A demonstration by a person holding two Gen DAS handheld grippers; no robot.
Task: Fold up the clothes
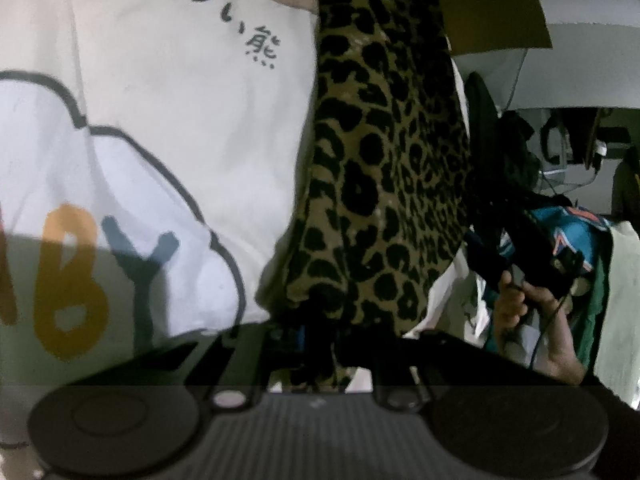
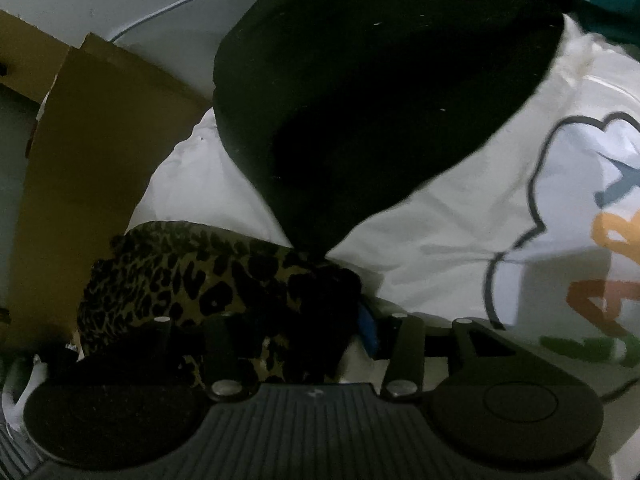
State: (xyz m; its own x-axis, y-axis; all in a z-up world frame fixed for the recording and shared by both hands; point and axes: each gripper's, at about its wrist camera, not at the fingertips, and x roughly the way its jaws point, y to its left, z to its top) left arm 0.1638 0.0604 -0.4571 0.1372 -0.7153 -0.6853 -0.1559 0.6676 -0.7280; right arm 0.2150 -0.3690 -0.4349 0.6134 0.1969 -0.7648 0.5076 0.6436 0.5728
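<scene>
A leopard-print garment (image 1: 380,160) with a black inner side hangs stretched between both grippers. My left gripper (image 1: 320,332) is shut on one edge of it, right at the bottom of the cloth. In the right wrist view my right gripper (image 2: 316,320) is shut on the other end, where leopard print (image 2: 180,276) bunches at the left and the black side (image 2: 380,100) spreads upward. The right gripper and the hand holding it (image 1: 532,280) show at the right of the left wrist view. A white T-shirt with cloud print and coloured letters (image 1: 140,140) lies behind, also in the right wrist view (image 2: 460,220).
A brown cardboard box (image 2: 80,160) stands at the left in the right wrist view, its flap (image 1: 492,4) at the top of the left wrist view. A teal garment (image 1: 580,232) and other clothes lie at the right. A white wall and cables are behind.
</scene>
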